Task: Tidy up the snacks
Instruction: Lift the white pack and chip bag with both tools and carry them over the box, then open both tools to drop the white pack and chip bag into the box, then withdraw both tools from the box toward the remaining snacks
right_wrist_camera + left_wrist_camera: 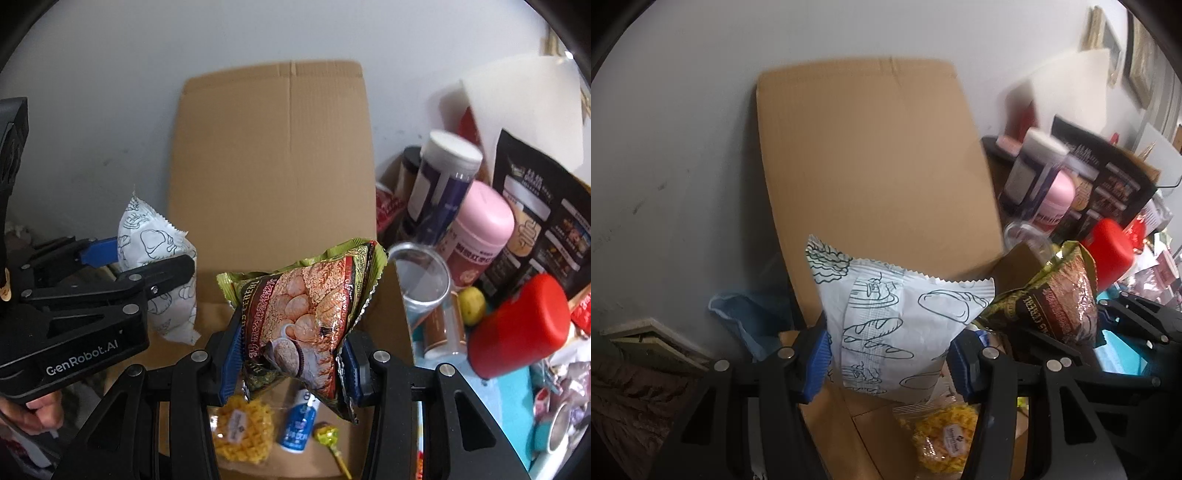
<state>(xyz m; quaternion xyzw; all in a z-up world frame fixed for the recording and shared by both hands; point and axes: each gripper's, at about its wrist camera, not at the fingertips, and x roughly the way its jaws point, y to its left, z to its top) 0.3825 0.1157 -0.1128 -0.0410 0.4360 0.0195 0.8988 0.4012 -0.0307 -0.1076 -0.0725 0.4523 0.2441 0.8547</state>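
Note:
My left gripper (pixel 888 356) is shut on a white snack bag printed with bread drawings (pixel 894 317) and holds it above the open cardboard box (pixel 871 155). It also shows in the right wrist view (pixel 159 266). My right gripper (pixel 290 363) is shut on a green and brown cereal bag (pixel 310 317), also held over the box (pixel 269 177); this bag shows in the left wrist view (pixel 1056 295). On the box floor lie a yellow snack pack (pixel 242 432), a small blue packet (pixel 301 424) and a lollipop (pixel 328 437).
Right of the box stand a pink jar (pixel 480 236), a white-capped purple tube (pixel 443 181), a clear glass (pixel 424 280), a red container (pixel 517 328) and a black pouch (pixel 543 221). A white wall is behind. A blue cloth (pixel 746 317) lies left of the box.

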